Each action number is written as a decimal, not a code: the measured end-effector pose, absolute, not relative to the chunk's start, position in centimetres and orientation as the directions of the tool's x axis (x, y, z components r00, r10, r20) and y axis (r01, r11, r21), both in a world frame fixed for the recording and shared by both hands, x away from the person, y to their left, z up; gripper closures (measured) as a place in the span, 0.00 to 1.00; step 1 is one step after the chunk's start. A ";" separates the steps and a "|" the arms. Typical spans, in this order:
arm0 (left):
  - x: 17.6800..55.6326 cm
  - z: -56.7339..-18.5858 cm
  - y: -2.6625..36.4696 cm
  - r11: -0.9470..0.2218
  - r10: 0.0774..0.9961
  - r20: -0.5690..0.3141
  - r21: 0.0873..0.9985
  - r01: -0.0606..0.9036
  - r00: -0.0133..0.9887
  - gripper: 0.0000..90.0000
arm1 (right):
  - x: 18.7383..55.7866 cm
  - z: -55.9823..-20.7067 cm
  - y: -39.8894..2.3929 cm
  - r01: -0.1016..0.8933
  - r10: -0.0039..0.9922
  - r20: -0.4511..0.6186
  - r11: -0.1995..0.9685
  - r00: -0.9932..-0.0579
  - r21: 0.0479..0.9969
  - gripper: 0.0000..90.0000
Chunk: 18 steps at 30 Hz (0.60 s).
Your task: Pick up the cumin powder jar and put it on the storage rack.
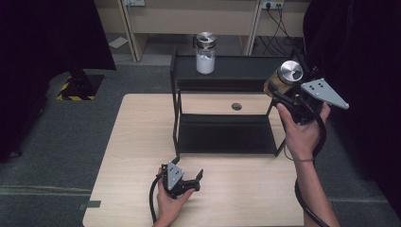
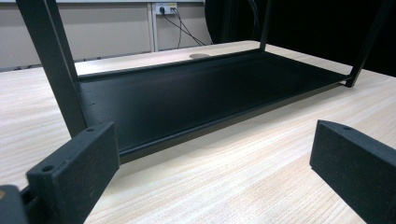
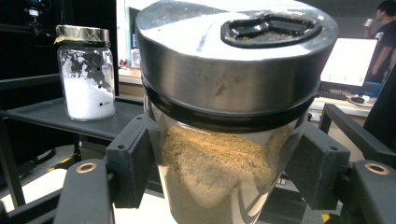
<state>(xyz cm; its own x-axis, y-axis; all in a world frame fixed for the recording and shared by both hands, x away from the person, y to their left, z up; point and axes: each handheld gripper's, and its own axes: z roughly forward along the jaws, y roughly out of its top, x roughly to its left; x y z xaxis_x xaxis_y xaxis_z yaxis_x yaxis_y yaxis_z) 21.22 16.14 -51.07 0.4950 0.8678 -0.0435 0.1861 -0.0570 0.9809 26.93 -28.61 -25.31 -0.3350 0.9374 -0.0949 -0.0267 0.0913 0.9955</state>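
Right gripper (image 3: 224,186) jaws clamped on the brown-powder jar (image 3: 224,154), one pad on each side of the glass body, below the steel lid (image 3: 233,51). Jar is tilted, lid leaning toward the camera in the right gripper view. In the high view the right gripper (image 1: 283,94) holds the jar (image 1: 283,78) in the air at the right end of the rack's top shelf (image 1: 246,66), above the shelf edge, not resting on it.

Left gripper (image 2: 210,186) jaws wide open, nothing between them. They sit low over the surface (image 2: 233,177), pointing at the rack's bottom tray (image 2: 196,93). In the high view the left gripper (image 1: 191,182) is near the front edge of the surface (image 1: 236,198), in front of the rack's left front leg, apart from it.

Black two-level rack (image 1: 177,118) stands at the back middle of the surface. White-powder jar (image 1: 205,54) stands upright on the top shelf, left of centre, well apart from the held jar. Same white jar (image 3: 86,74) shows on the shelf in the right gripper view, gold-coloured lid on.

Bottom tray (image 1: 227,135) has nothing on it.
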 end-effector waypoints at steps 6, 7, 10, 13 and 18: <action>21.2 -51.1 16.2 -0.055 0.868 -0.045 0.981 0.187 0.494 0.01 | 27.2 -24.9 -28.5 -0.028 0.938 -0.095 0.091 -0.332 0.995 0.35; 21.2 -51.1 16.2 -0.055 0.868 -0.045 0.981 0.187 0.495 0.01 | 27.3 -24.8 -28.5 -0.029 0.939 -0.096 0.091 -0.331 0.995 0.35; 21.2 -51.1 16.2 -0.054 0.868 -0.048 0.980 0.189 0.495 0.01 | 27.5 -24.5 -28.4 -0.030 0.940 -0.097 0.092 -0.327 0.995 0.35; 21.2 -51.1 16.2 -0.054 0.868 -0.047 0.981 0.188 0.495 0.01 | 27.9 -24.0 -28.4 -0.027 0.942 -0.100 0.097 -0.322 0.995 0.35; 21.2 -51.1 16.2 -0.057 0.867 -0.045 0.981 0.187 0.497 0.01 | 28.9 -23.2 -28.0 -0.015 0.944 -0.114 0.115 -0.309 0.993 0.35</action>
